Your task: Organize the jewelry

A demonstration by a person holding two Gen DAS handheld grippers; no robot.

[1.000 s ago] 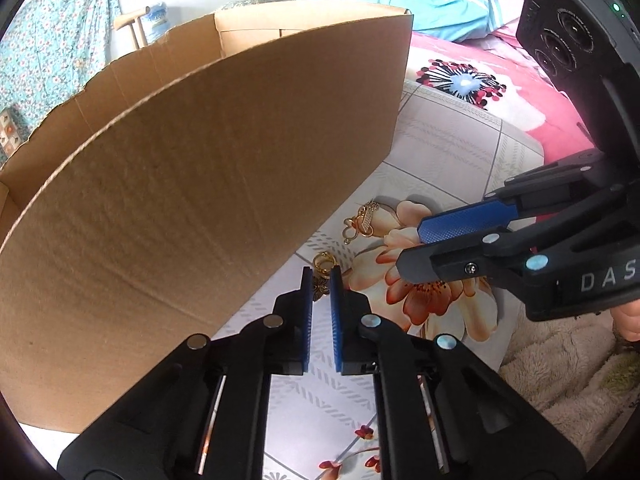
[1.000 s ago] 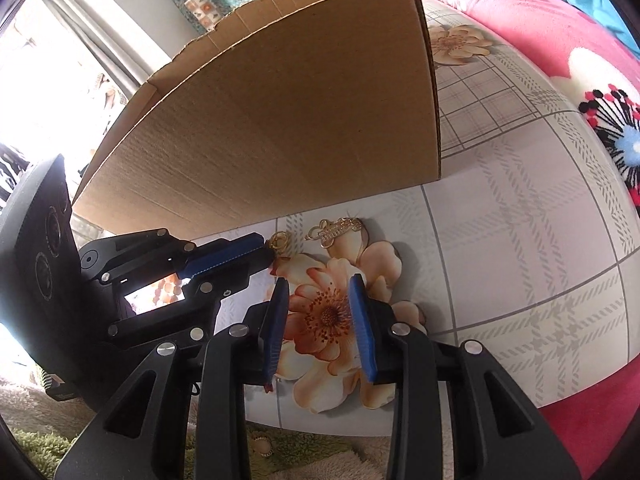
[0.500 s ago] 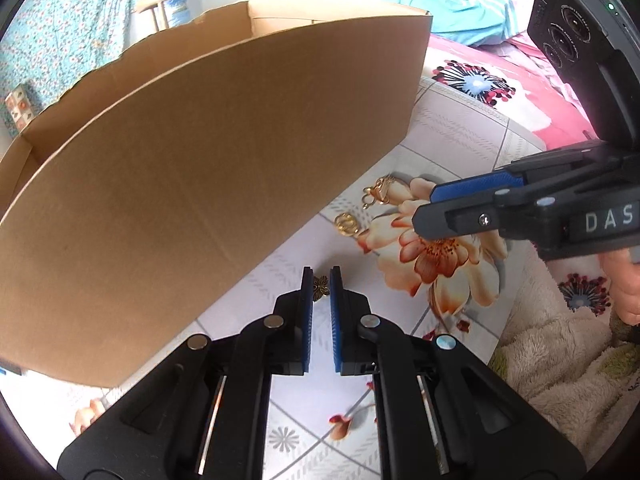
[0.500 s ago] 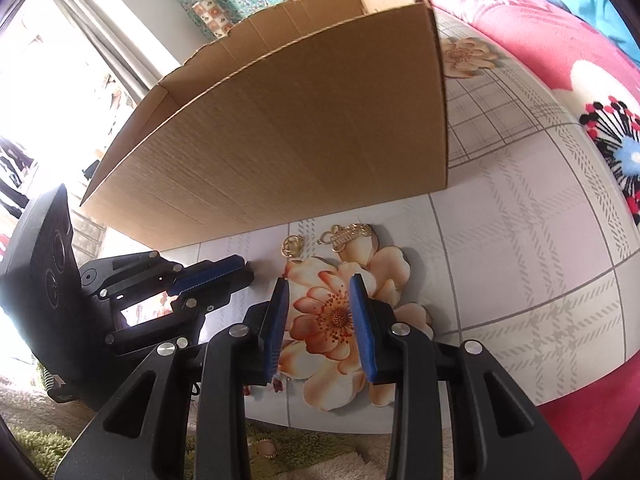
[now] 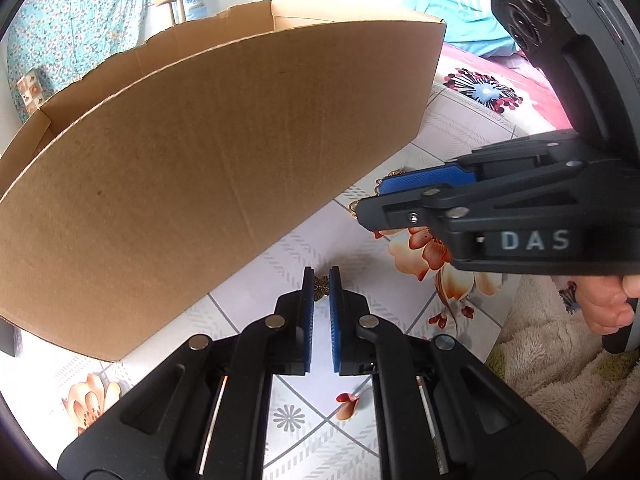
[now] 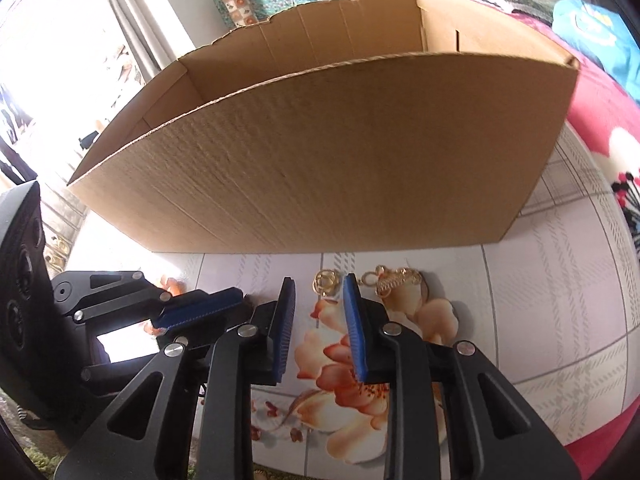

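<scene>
My left gripper [image 5: 320, 280] is shut on a small gold flower-shaped jewelry piece [image 5: 320, 288], held just above the floral sheet beside the cardboard box [image 5: 208, 160]. My right gripper [image 6: 319, 292] is open, its fingertips close behind a gold ring-shaped earring [image 6: 326, 282] lying on the sheet. A gold chain charm [image 6: 394, 278] lies just right of it, in front of the box [image 6: 340, 152]. The right gripper [image 5: 420, 196] also shows in the left wrist view, covering most of that jewelry.
The open-topped cardboard box stands on a floral patterned bedsheet [image 6: 540, 320]. A pink blanket [image 5: 500, 80] lies beyond, a fluffy beige rug [image 5: 560, 380] at the near edge. The left gripper [image 6: 200, 306] shows at the left of the right wrist view.
My left gripper has lifted and pulled back with the small gold piece in it. My right gripper has moved forward toward the ring earring and the box.
</scene>
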